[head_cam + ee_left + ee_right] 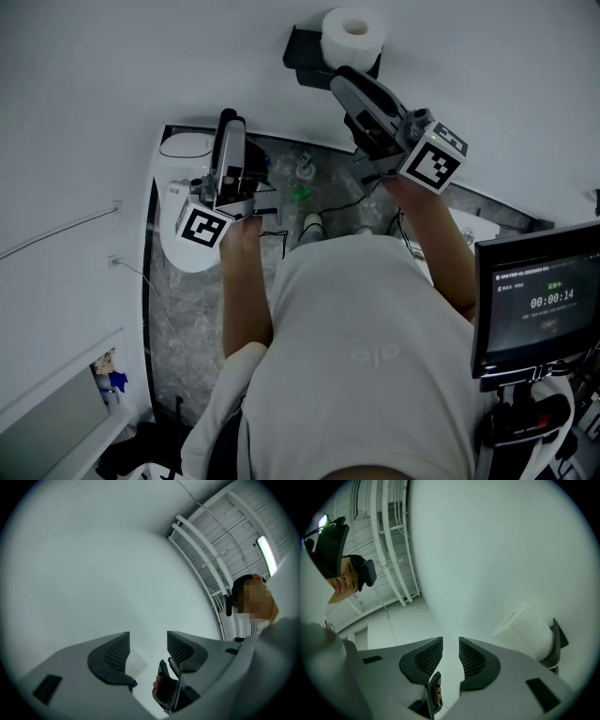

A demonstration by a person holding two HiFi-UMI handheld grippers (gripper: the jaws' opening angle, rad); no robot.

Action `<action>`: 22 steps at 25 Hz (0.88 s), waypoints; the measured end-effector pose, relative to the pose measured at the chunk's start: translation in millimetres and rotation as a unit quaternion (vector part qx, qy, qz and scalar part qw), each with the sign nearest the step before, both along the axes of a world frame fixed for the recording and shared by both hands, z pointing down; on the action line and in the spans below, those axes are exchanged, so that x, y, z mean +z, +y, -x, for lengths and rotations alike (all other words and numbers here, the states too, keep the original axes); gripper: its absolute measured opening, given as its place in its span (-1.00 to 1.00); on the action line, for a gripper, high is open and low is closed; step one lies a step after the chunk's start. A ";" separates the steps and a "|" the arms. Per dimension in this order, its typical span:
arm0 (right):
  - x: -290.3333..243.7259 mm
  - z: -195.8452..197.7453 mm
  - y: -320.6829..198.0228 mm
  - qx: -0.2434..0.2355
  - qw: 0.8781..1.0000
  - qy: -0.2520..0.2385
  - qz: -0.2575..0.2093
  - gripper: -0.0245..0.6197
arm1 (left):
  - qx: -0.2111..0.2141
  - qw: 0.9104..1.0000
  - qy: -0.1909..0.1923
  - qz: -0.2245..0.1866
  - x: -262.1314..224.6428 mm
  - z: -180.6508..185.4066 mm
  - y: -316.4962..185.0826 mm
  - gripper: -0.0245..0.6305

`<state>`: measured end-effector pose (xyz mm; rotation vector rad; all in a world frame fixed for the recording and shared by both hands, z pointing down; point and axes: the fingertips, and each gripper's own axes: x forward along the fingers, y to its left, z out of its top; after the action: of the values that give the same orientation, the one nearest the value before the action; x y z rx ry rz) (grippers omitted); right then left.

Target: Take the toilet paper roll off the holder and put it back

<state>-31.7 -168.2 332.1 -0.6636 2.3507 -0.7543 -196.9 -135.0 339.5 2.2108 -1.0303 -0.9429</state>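
Roll: white and full, seated on the holder. Its core hole shows in the head view.
Holder: black bracket fixed to the white wall, with the roll covering most of it.
Right gripper: raised just beside the holder, tips close under the roll. The right gripper view shows a clear gap between roll and jaws, so there is no contact.
Right jaws: released, with only a narrow slit between the pads. Nothing is in the slit, just bare wall behind. The roll lies off to the outer side of the right-hand pad.
Left gripper: well apart from the holder, held lower, above the toilet.
Left jaws: released, standing wider than the right pair. They are empty, with plain wall between the pads.
Toilet: white, lid down, against the wall well below the holder.
Floor: grey marbled, running from the toilet towards the corner under the holder.
Screen: dark monitor on a stand, far from the holder, beside the person's right arm.
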 end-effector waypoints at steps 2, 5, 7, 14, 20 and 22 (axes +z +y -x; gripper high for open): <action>0.1 -1.5 -0.1 0.002 1.000 -0.001 0.001 -0.63 | 0.004 1.000 -0.002 -0.001 0.8 -1.1 -0.5 -0.19; -0.1 -4.1 -0.4 0.005 1.000 -0.005 0.002 -0.63 | 0.010 1.000 -0.001 0.004 3.2 -3.5 -0.8 -0.19; 0.6 -3.7 0.1 0.006 1.000 0.001 0.000 -0.63 | 0.011 1.000 0.004 0.010 5.4 -3.9 -0.5 -0.19; 6.6 1.9 2.1 -0.002 1.000 0.010 0.011 -0.63 | 0.005 1.000 0.007 0.010 4.8 -1.0 1.4 -0.19; 9.0 3.6 3.2 -0.006 1.000 0.013 0.014 -0.63 | 0.003 1.000 0.010 0.013 8.1 0.3 3.1 -0.19; 10.0 2.6 3.1 -0.005 1.000 0.013 0.016 -0.63 | 0.005 1.000 0.008 0.014 9.5 -1.1 3.7 -0.19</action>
<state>-34.3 -165.2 342.1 -0.6783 2.3718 -0.7933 -195.7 -131.3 349.1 2.1796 -1.0170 -0.9353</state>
